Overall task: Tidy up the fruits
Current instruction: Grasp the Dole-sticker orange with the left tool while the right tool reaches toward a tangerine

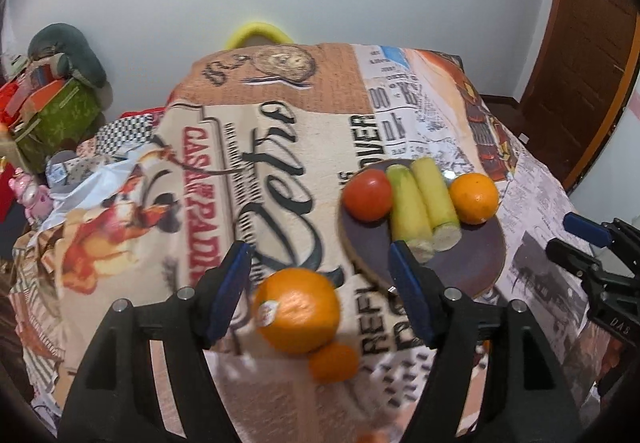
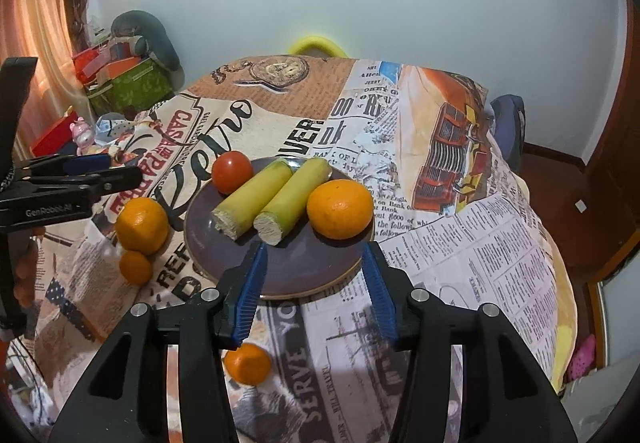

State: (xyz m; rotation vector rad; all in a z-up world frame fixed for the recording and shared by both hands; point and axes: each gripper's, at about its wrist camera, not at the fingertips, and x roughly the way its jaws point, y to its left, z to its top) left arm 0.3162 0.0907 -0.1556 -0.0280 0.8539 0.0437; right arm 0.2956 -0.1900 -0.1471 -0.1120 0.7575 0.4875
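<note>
A dark plate (image 1: 472, 263) (image 2: 304, 271) holds a tomato (image 1: 368, 195) (image 2: 232, 172), two yellow-green stalk pieces (image 1: 420, 207) (image 2: 276, 199) and an orange (image 1: 474, 198) (image 2: 340, 209). Left of the plate, a large orange (image 1: 298, 309) (image 2: 142, 225) and a small mandarin (image 1: 334, 363) (image 2: 136, 267) lie on the cloth. Another mandarin (image 2: 247, 363) lies nearer me. My left gripper (image 1: 320, 275) (image 2: 120, 175) is open above the large orange, pads clear of it. My right gripper (image 2: 315, 257) (image 1: 576, 239) is open over the plate's near rim, empty.
A printed tablecloth (image 2: 460, 243) covers the table and drops off at the right and far edges. A yellow chair back (image 1: 258, 31) stands behind it. Boxes and toys (image 1: 52, 111) are piled at the left. A wooden door (image 1: 580, 43) is at the right.
</note>
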